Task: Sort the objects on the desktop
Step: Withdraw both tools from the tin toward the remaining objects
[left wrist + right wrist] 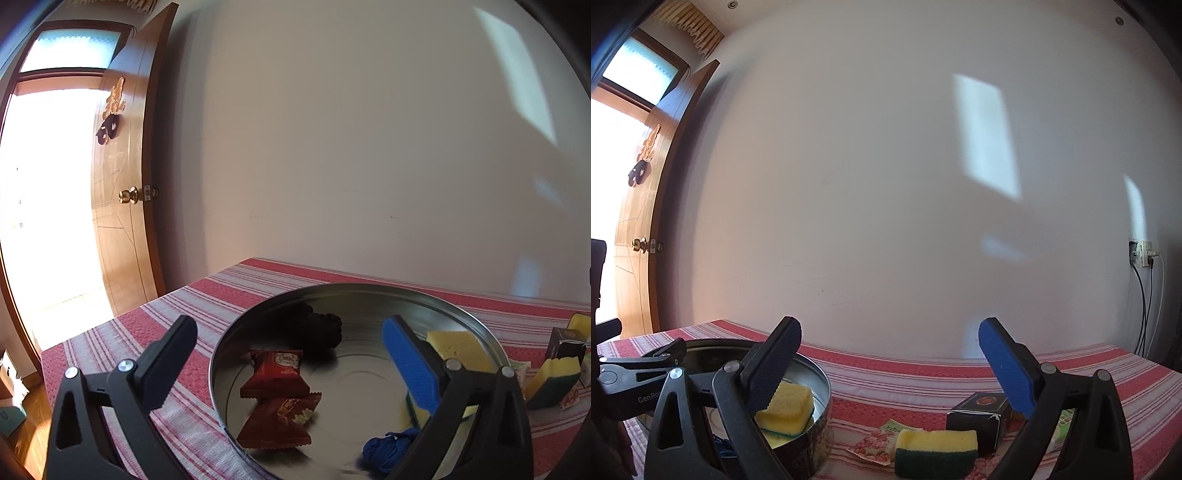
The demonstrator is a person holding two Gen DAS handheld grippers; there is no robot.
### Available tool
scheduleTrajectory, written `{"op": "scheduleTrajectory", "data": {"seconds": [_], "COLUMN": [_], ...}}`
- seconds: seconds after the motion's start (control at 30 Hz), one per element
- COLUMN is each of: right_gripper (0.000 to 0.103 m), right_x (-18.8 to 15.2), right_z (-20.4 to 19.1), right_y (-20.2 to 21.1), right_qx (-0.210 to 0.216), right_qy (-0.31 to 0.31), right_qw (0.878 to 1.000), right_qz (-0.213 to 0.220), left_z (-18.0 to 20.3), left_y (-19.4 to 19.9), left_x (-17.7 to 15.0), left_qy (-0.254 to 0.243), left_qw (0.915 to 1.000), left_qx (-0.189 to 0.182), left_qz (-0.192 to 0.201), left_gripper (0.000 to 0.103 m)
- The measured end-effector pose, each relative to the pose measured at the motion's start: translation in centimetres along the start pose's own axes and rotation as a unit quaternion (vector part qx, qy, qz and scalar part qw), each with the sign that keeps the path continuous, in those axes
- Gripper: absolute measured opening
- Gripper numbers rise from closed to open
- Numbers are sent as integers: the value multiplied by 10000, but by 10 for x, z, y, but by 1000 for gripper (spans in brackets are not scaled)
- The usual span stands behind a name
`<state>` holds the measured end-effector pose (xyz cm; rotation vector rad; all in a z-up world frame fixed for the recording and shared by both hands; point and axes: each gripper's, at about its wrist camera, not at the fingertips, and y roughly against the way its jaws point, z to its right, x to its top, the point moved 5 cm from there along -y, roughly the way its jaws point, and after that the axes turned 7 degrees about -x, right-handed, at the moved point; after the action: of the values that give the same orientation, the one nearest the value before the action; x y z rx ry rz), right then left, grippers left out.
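Both my claws are spread wide, holding nothing. Left claw (291, 354) hovers over the metal tin (236, 332) with red snack packets (275, 373); right claw (890, 354) has a loose sponge (936, 452) just below it on the worktop (905, 373).

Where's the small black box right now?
In the right wrist view, the black box stands on the striped tablecloth, lower right, just behind a loose yellow-green sponge outside the round tin.

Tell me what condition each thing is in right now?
Left gripper: open, empty, over the tin.
Right gripper: open, empty.
Round metal tin: uncovered, holding snacks and a sponge.
Sponge on cloth: lying outside the tin.
Black box: closed.
Door: open.
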<state>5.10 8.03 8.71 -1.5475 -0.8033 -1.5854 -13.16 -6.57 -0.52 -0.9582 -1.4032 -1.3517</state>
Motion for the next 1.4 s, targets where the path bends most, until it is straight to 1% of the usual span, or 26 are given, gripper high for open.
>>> {"op": "scheduleTrajectory", "data": {"seconds": [0.2, 0.3, 0.5, 0.7, 0.83, 0.93, 1.03, 1.1, 1.17, 1.23, 1.33, 1.4], "right_gripper": [99, 99, 99, 99, 99, 99, 99, 99, 99, 99, 99, 99], "right_x": [0, -2, -5, -7, -7, -9, -9, -9, -10, -11, -12, -13], "right_z": [25, 38, 72, 100, 128, 151, 169, 177, 182, 186, 189, 189], "right_y": [7, 6, 3, 3, 2, 1, -4, -5, -5, -6, -8, -9], "right_qx": [-205, -343, -616, -910, -1194, -1430, -1570, -1642, -1687, -1715, -1734, -1752], "right_qy": [7, 121, 73, 237, 230, 133, -10, -56, -60, -78, -102, -80], "right_qw": [9997, 9993, 9981, 9956, 9926, 9895, 9874, 9861, 9852, 9846, 9840, 9835], "right_qz": [95, 15, -47, -32, -61, -130, -224, -260, -300, -332, -392, -435], "left_z": [11, 19, 33, 58, 84, 107, 134, 154, 177, 199, 230, 243], "left_y": [3, 5, 9, 18, 26, 33, 41, 45, 48, 48, 43, 39], "left_x": [-1, -2, -3, -5, -7, -10, -14, -18, -25, -33, -47, -55], "left_qy": [-56, -149, -237, -388, -600, -859, -1244, -1586, -1897, -2244, -2764, -2997], "left_qw": [9999, 9996, 9987, 9954, 9900, 9841, 9756, 9662, 9528, 9365, 9138, 9023], "left_qx": [-151, -243, -459, -879, -1277, -1551, -1804, -2028, -2370, -2690, -2928, -3010], "left_qz": [-10, 2, 8, 39, 60, 88, 137, 125, 11, -182, -534, -743], "left_gripper": [102, 102, 102, 102, 102, 102, 102, 102, 102, 102, 102, 102]}}
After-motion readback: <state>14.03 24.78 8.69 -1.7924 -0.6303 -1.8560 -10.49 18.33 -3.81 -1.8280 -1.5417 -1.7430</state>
